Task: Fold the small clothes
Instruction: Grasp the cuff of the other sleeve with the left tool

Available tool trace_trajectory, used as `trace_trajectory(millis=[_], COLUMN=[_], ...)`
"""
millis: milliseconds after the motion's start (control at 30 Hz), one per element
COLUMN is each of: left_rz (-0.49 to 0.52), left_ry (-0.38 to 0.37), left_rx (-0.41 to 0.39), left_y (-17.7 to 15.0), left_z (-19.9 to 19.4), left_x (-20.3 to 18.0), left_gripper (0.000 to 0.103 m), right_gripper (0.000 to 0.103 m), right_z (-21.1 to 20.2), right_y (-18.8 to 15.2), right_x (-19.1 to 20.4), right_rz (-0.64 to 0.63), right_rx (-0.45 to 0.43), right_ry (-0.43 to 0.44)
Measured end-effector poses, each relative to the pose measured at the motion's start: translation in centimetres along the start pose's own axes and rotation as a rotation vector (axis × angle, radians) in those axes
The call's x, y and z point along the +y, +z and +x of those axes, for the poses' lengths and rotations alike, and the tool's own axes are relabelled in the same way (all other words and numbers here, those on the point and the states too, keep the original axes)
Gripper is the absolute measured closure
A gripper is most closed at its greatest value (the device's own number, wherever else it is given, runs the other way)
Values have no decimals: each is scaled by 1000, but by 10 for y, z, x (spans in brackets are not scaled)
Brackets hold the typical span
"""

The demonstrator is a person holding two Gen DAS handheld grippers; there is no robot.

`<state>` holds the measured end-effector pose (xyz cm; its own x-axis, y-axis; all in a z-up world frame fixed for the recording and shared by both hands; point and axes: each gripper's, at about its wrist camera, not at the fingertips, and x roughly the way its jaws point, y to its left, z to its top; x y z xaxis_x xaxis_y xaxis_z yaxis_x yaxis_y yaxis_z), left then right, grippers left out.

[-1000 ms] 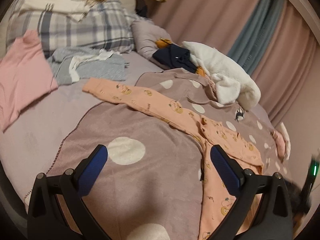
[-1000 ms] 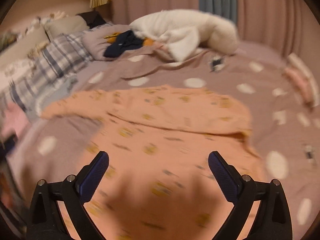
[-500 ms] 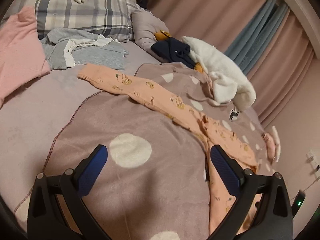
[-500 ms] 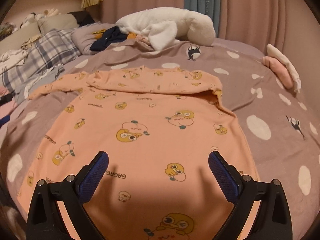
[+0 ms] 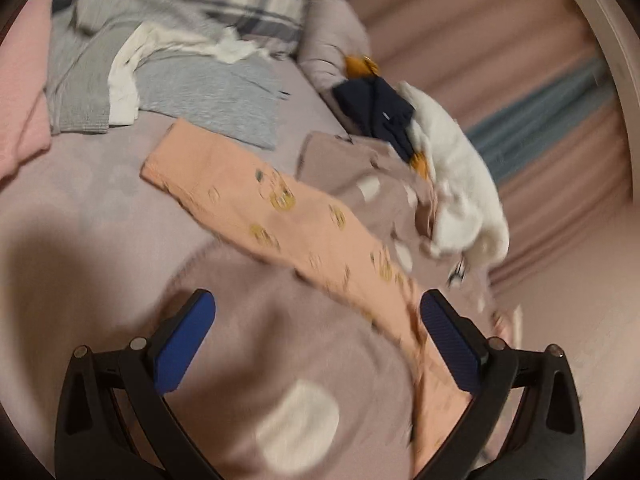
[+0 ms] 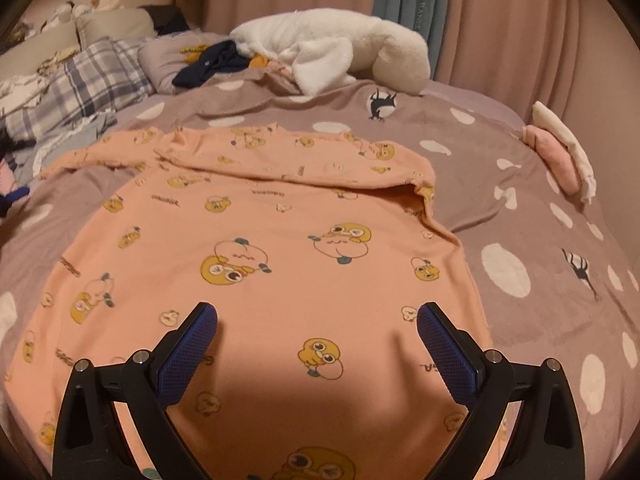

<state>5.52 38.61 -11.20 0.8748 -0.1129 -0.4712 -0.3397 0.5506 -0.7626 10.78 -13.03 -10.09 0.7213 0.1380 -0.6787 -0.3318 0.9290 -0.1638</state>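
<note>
An orange child's top with yellow cartoon prints (image 6: pixel 280 264) lies flat on the mauve dotted blanket (image 6: pixel 520 208). Its right sleeve is folded across the chest; its left sleeve (image 5: pixel 256 208) stretches out toward the pillows. My right gripper (image 6: pixel 317 332) is open and empty, low over the shirt's lower body. My left gripper (image 5: pixel 318 320) is open and empty, above the blanket beside the stretched sleeve. The left wrist view is blurred by motion.
A white plush blanket (image 6: pixel 332 52) and a dark navy garment (image 6: pixel 212 64) lie at the back. Grey and white clothes (image 5: pixel 168 80), a pink garment (image 5: pixel 20 92) and a plaid pillow (image 6: pixel 92 80) lie on the left. Folded pink and white items (image 6: pixel 560 152) sit at the right edge.
My left gripper has moved forward and closer to the stretched sleeve, its view now blurred. My right gripper has moved slightly lower over the shirt. Both stay open.
</note>
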Motion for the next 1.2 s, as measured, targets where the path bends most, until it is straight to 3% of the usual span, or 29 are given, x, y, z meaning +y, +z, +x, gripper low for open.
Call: trace_trajectory(millis=[167,333,433,567,700,767,867,1033,1200], left_rz=[-141,-114,-110,-91,-99,-92,-86,-87,-13], left_ry=[64,110,152,239,246,283,340,356,350], left_rx=[-16,-9,-45,-68,-81,-79,-85,-119,-125], left_y=[27,37,43,55,59,60,59,56,50], left_z=[12,16,20,33,35,38,39,43,49], left_x=[27,25,24,28,32,34,36,29,2], left_gripper=[5,9,13,31,45,70,91,96,97], right_gripper=[4,4,4,4,3,1,1,1,1], right_z=[12,19,24,28,31,32,33,33,35], right_y=[1,1,0,-1,-2,-1,-1,-2,-2], right_x=[-3,-10,-13,-21,-21,-19,-20,-21,-21], right_rz=[6,50,73,116,129,121,121,123,125], right_rx=[44,73,98,116,124,128,130,129,126], right_ry=[15,36,58,97,107,104,105,107,110])
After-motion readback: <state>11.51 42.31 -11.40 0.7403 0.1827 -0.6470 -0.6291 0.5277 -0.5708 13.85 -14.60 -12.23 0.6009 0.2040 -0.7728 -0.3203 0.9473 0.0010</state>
